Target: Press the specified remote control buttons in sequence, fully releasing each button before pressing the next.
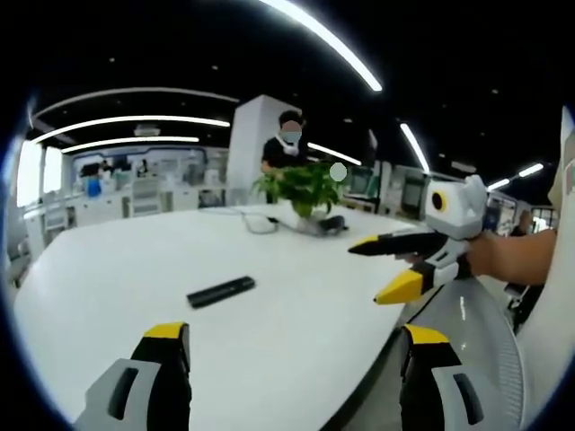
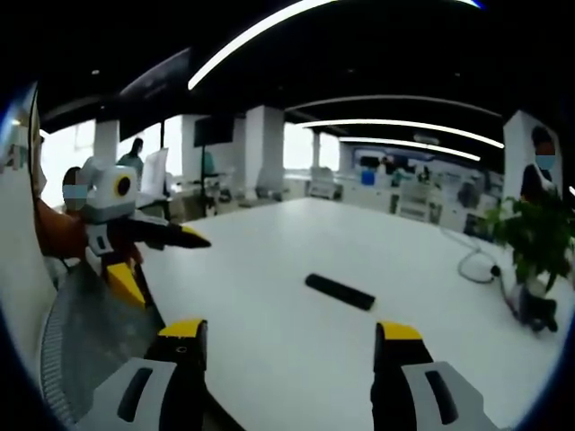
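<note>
A black remote control (image 1: 221, 291) lies flat on the white table (image 1: 135, 260), a short way beyond my left gripper (image 1: 296, 334), whose yellow-tipped jaws stand wide apart and hold nothing. From the right, my right gripper (image 1: 382, 268) comes into the left gripper view, held by a hand, its jaws spread in the air beside the table's edge. In the right gripper view the remote control (image 2: 340, 291) lies ahead of my right gripper (image 2: 292, 330), which is open and empty. My left gripper (image 2: 166, 260) appears at the left of that view, also open.
A potted green plant (image 1: 302, 187) stands at the table's far side, with a white cable (image 1: 256, 220) and a dark object beside it. A person stands behind the plant. A grey mesh chair (image 2: 85, 332) sits by the table's edge (image 1: 377, 359). Office desks fill the background.
</note>
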`<state>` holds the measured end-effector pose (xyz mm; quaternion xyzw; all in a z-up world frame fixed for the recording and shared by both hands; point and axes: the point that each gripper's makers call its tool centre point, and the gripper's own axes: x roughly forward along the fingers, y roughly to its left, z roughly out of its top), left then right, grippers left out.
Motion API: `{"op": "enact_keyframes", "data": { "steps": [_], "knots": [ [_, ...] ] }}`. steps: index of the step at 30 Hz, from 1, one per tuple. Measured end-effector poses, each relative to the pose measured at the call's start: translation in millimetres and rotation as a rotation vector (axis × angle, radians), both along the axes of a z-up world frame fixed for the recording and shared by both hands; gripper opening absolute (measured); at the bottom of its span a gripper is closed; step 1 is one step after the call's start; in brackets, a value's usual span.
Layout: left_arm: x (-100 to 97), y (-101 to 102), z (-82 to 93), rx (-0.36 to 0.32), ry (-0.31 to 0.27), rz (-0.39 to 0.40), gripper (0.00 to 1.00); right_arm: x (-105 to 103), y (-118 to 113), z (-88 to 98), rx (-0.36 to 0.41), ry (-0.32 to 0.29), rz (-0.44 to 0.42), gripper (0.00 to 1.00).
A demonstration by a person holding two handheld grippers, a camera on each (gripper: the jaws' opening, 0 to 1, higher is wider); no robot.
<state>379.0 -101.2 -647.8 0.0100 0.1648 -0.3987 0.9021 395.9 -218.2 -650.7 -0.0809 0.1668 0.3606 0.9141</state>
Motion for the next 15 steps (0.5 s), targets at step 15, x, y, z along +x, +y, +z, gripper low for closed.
{"op": "enact_keyframes", "data": {
  "steps": [15],
  "knots": [
    [1.3, -2.1, -0.5, 0.006, 0.007, -0.011, 1.0, 2.8, -0.3, 4.8, 0.027, 0.002, -0.001, 0.74]
  ]
}}
